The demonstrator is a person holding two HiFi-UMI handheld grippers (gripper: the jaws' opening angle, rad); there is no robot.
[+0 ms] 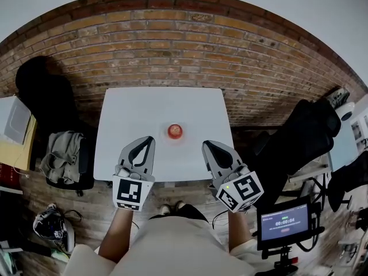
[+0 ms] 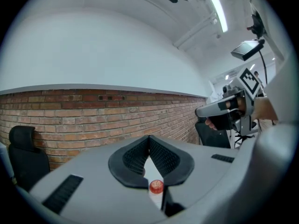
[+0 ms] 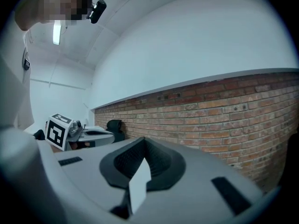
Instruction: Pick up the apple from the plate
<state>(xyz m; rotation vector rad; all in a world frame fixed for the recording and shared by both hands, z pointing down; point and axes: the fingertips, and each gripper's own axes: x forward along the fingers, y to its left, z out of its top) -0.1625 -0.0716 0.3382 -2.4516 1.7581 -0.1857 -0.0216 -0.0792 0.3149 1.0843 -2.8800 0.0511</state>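
Sizing this up as the ready pose before any grab. Apple (image 1: 175, 131) sitting roughly mid-bench (image 1: 123, 114) on a plate (image 1: 183, 138), pale against the white top, with just a faint rim visible.

Left hand-held gripper (image 1: 152, 138) parked at about 8 o'clock from the apple, right hand-held gripper (image 1: 205, 145) at about 4 o'clock. Both near it, touching neither fruit nor plate. Both held level and aimed toward 12 o'clock at the brick wall (image 1: 172, 45), flanking the apple rather than pointing at it. Looks like a neutral stance, leaving either side free to go in.

Jaws pressed together on both, tips meeting, nothing between them. Left gripper view peeking at the apple through the small gap below the closed tips, so lined up a bit better than the right, with only a sliver of white bench showing in the same spot over there. Guessing left for the job, but can't really call it.

Either way, need to spread the jaws wide first, then swing in toward the fruit. Round, smooth, loose on a plate, so likely to roll or skate off if nudged off-centre. Worth squeezing across the widest part.
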